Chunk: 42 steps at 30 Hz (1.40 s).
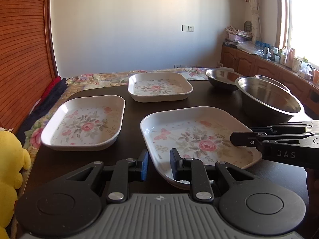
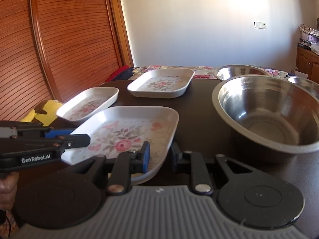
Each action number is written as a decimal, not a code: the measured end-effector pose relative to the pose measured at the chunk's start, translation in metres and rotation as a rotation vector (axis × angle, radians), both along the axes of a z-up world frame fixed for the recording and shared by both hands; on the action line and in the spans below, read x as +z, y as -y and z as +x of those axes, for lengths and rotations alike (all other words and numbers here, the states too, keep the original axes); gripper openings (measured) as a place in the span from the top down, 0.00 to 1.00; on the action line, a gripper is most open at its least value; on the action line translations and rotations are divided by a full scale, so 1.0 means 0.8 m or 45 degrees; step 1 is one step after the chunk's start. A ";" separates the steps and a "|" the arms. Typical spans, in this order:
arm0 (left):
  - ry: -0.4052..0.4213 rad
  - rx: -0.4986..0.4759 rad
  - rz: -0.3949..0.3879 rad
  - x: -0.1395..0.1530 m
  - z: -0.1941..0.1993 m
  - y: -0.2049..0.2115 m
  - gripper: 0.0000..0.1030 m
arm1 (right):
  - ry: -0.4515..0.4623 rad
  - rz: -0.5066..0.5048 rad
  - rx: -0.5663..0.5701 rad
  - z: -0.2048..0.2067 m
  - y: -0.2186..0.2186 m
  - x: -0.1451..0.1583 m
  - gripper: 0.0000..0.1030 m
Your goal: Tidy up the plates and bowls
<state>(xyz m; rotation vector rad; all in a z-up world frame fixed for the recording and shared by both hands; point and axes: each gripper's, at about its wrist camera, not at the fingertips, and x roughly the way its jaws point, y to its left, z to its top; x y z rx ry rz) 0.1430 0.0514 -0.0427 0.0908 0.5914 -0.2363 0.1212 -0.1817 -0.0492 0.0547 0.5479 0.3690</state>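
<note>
Table (image 1: 127,91), dark top:
- Near plate (image 1: 199,137): floral, square, front centre, near edge looks raised off table.
- Left plate (image 1: 85,123): floral, flat on table, L of near plate, apart.
- Far plate (image 1: 159,86): floral, behind both, apart.
- Big bowl (image 2: 267,115): steel, R of near plate, apart.
- Two more steel bowls (image 1: 221,77) behind it, at table's far-R edge.
- Left gripper (image 1: 159,164): jaws part open, straddling near plate's L-front rim; not pinching.
- Right gripper (image 2: 159,155): jaws part open, astride its R-front rim; contact unclear.
- Yellow plush (image 1: 10,167): off table, L.
</note>
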 end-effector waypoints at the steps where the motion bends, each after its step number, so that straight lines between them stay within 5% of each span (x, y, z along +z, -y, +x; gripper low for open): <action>1: 0.004 0.001 -0.001 0.001 -0.005 0.000 0.76 | 0.004 0.003 0.002 -0.005 0.000 0.000 0.77; 20: 0.011 0.069 -0.009 -0.010 -0.098 -0.026 0.76 | 0.029 -0.012 0.064 -0.088 -0.026 -0.009 0.77; 42: -0.009 0.107 0.009 -0.025 -0.105 -0.030 0.76 | 0.012 -0.016 0.076 -0.108 -0.037 -0.022 0.76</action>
